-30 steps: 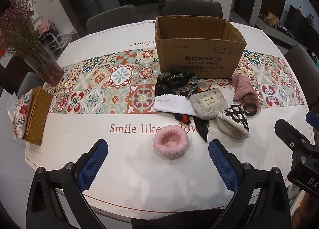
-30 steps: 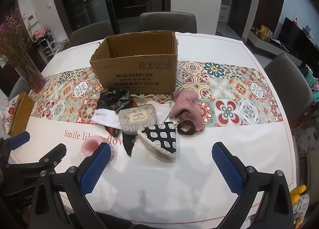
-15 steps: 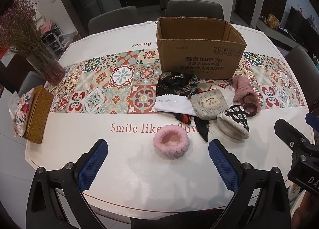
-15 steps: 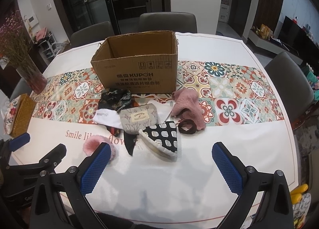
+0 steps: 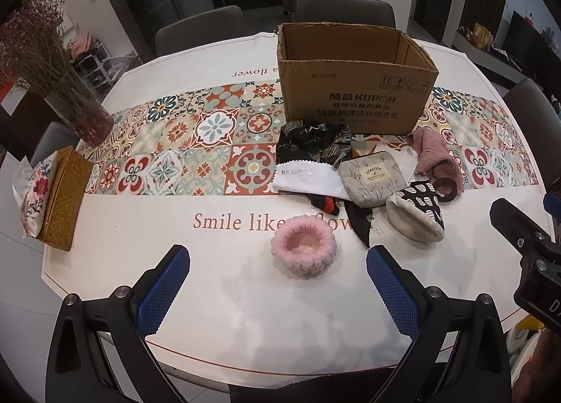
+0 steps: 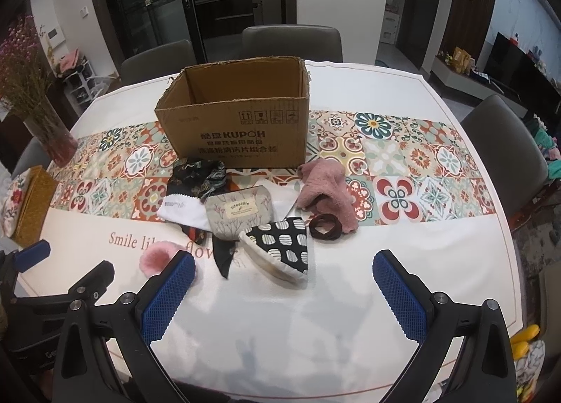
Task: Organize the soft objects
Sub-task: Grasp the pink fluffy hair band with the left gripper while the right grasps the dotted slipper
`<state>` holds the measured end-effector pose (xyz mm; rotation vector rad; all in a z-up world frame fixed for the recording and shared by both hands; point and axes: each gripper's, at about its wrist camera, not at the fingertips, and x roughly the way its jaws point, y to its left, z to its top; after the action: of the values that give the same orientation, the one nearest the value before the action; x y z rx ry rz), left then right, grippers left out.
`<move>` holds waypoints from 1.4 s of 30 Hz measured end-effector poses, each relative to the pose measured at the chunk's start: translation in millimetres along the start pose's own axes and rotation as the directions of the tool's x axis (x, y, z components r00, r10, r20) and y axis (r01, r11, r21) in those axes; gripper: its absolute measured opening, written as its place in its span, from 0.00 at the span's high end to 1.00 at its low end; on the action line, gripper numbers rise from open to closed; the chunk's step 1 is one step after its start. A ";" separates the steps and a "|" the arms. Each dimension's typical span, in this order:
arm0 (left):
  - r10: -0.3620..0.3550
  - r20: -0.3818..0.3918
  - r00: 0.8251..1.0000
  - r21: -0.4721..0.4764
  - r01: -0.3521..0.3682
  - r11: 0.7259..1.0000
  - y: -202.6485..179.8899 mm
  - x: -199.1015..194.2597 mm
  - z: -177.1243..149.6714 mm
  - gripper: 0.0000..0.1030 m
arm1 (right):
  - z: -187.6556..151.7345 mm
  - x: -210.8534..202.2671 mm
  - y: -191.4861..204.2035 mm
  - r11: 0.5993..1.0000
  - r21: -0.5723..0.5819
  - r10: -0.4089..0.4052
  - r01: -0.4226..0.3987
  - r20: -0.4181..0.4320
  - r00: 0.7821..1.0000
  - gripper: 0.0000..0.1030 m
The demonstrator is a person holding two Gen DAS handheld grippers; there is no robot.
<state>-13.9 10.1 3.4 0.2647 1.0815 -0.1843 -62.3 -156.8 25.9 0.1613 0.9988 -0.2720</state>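
Soft objects heaped before my cardboard box (image 5: 354, 87) on the counter (image 5: 140, 227).
Pink scrunchie (image 5: 303, 250) lies just ahead between my left gripper (image 5: 277, 284) jaws, spread wide; right gripper (image 6: 284, 294) likewise spread, empty.

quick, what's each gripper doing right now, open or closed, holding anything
Left gripper: open, holding nothing, above the table short of the pink fluffy ring.
Right gripper: open, holding nothing.

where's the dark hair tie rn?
In the right wrist view the dark hair tie lies on the table just right of centre, against the lower edge of the pink fuzzy cloth and right of the black-and-white spotted pouch.
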 end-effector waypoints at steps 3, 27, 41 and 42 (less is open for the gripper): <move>-0.007 0.006 1.000 -0.003 0.007 1.000 -0.2 6.7 -0.4 0.06 | -0.7 5.0 -0.2 1.000 0.002 -0.005 0.005 0.008 1.000 0.01; -0.022 -0.107 0.994 0.039 0.026 0.999 -19.2 100.5 -16.0 0.11 | -24.2 89.6 -3.3 1.000 0.014 -0.015 0.016 -0.062 0.998 0.01; -0.018 -0.165 0.986 0.058 0.027 0.998 -31.2 140.2 -13.8 0.20 | -29.2 124.9 -10.1 0.999 0.031 -0.018 0.023 -0.144 0.989 0.01; -0.023 -0.172 0.985 0.058 0.033 0.998 -31.6 143.6 -13.7 0.23 | -29.2 127.3 -10.2 0.999 0.031 -0.019 0.024 -0.150 0.989 0.01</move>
<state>31.7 -18.6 -134.1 0.3242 1.2524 -0.2228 -23.7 -178.3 -97.4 0.2035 1.1456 -0.2996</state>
